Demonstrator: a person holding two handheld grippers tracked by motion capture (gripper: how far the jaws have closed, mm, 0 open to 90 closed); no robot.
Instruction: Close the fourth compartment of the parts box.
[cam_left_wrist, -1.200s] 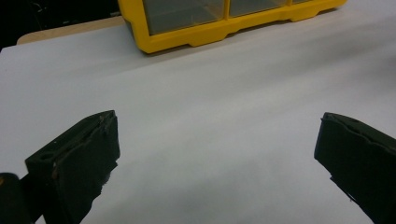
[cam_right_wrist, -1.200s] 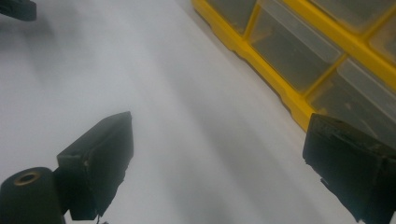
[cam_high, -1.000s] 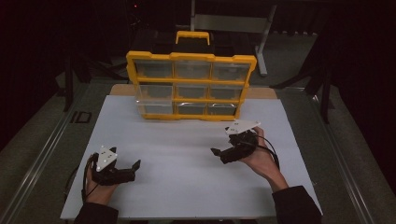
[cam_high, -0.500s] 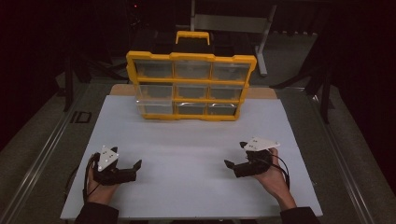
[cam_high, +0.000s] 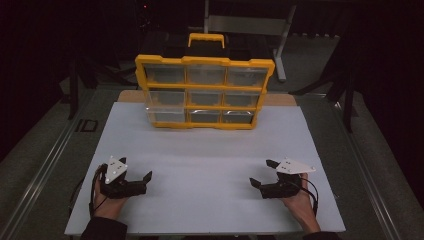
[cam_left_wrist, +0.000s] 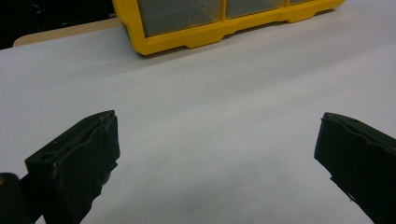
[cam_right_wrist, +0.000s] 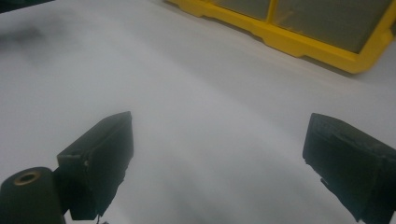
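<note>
- Hands low in the high view, one at each bottom corner of the white table (cam_high: 210, 165), each holding a black tool.
- Left tool (cam_high: 141, 181) sits at the lower left of the frame, resting near the table's front edge, its jaws spread wide with nothing between them; in the left gripper view the left tool (cam_left_wrist: 217, 154) shows bare white table between its two black jaws.
- Right tool (cam_high: 261, 175) sits at the lower right of the frame, also with jaws spread and holding nothing; the right gripper view gives the same look for the right tool (cam_right_wrist: 219, 154), with white surface between the jaws.
- Yellow drawer box (cam_high: 205, 92) stands upright in the upper middle of the frame, at the far side of the table, well apart from both tools. It has a yellow frame, rows of clear drawers and a carry handle on top.
- Lower edge of the box shows at the top of the left gripper view (cam_left_wrist: 205, 37) and at the upper right of the right gripper view (cam_right_wrist: 299, 44).
- Dark room around the table.
</note>
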